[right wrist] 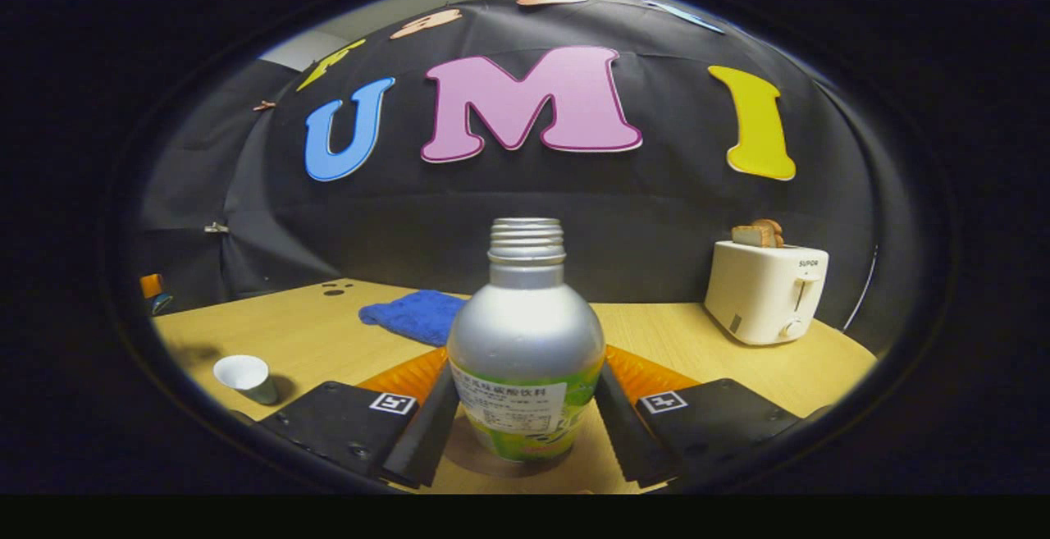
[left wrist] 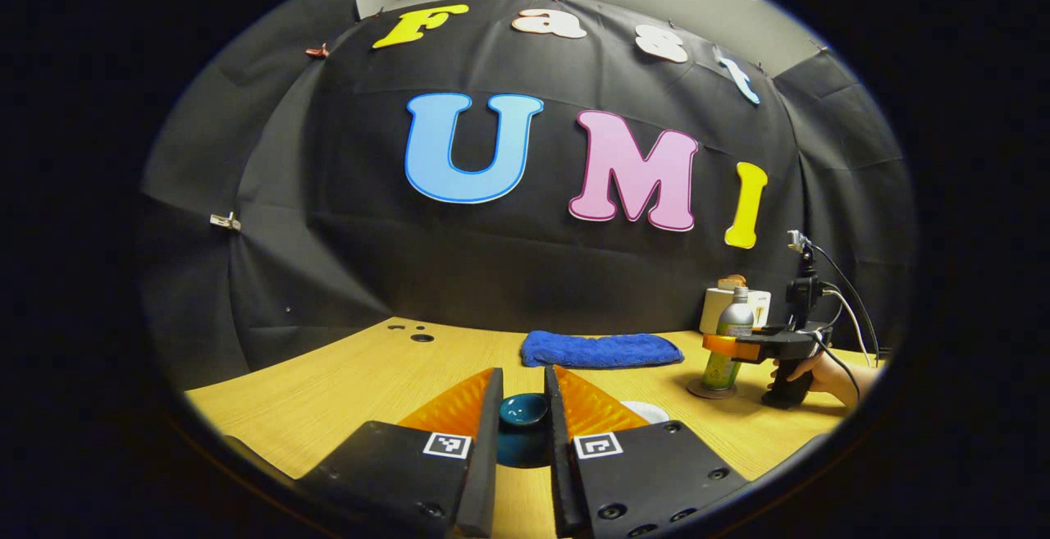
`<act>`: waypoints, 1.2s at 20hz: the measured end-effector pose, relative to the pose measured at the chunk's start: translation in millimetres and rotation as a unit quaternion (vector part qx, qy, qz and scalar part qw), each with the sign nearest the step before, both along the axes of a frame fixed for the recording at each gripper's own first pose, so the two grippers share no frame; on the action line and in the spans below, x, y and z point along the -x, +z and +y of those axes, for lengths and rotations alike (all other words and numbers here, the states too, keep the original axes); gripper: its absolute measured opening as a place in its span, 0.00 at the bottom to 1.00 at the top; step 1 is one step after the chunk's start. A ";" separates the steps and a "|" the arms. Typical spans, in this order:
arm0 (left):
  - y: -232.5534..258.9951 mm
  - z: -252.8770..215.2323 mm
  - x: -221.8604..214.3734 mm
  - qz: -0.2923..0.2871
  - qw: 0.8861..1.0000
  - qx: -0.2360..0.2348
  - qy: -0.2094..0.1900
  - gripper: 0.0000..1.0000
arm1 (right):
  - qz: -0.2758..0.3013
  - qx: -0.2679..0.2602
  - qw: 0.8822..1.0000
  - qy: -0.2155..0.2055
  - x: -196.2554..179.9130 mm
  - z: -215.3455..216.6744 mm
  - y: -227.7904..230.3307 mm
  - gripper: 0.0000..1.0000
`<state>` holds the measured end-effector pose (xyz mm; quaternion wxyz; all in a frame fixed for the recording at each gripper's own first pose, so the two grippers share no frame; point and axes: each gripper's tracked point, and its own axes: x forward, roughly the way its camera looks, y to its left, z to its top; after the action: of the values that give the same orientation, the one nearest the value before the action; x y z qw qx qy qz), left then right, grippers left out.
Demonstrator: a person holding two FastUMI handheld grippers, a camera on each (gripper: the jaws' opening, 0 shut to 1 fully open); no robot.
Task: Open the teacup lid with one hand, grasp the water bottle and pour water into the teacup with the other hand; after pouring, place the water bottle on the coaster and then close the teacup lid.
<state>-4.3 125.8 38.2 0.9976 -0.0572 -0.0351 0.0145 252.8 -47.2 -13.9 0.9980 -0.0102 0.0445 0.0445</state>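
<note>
1. Fingers of my left gripper (left wrist: 523, 408) stand a little apart with a teal lid (left wrist: 523, 409) sitting in the gap between them; whether they press on it I cannot tell.
2. That lid sits level above a dark teal teacup (left wrist: 522, 447), which shows low between my fingers on the wooden table (left wrist: 344, 383).
3. Just right of my left fingers a white round rim (left wrist: 646, 410) peeks out on the table.
4. My right gripper (right wrist: 525, 408) has its fingers on either side of the water bottle (right wrist: 525, 342), close against its lower body; whether both truly press on it I cannot tell.
5. The bottle stands upright, uncapped, its threaded neck bare, on a round coaster (right wrist: 492, 465).
6. In the left gripper view that same bottle stands at the far right of the table, with the right gripper around it and a hand (left wrist: 828, 375) on its grip.
7. A blue cloth (left wrist: 601, 349) lies folded near the back of the table.
8. A white toaster (right wrist: 767, 293) with bread in its slots stands at the right rear.
9. A small white cup (right wrist: 244, 376) stands at the table's left, seen from my right gripper.
</note>
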 end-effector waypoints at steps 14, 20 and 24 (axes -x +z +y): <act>3.4 -8.9 14.2 -0.009 1.000 0.016 -0.014 0.31 | 0.028 0.000 0.999 -0.035 55.8 -0.4 -1.5 1.00; 18.7 -66.2 -27.7 -0.010 0.998 -0.004 -0.069 0.31 | 0.001 0.031 0.998 -0.048 130.1 -7.3 21.5 0.98; 6.6 -98.3 -55.8 0.007 0.995 -0.033 -0.092 0.32 | -0.013 -0.010 0.997 -0.079 163.5 -24.7 33.5 0.98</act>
<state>51.4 27.5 44.8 0.9963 -0.0266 -0.0231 -0.0780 89.3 -71.8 19.6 0.9989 0.0031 0.0317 -0.0342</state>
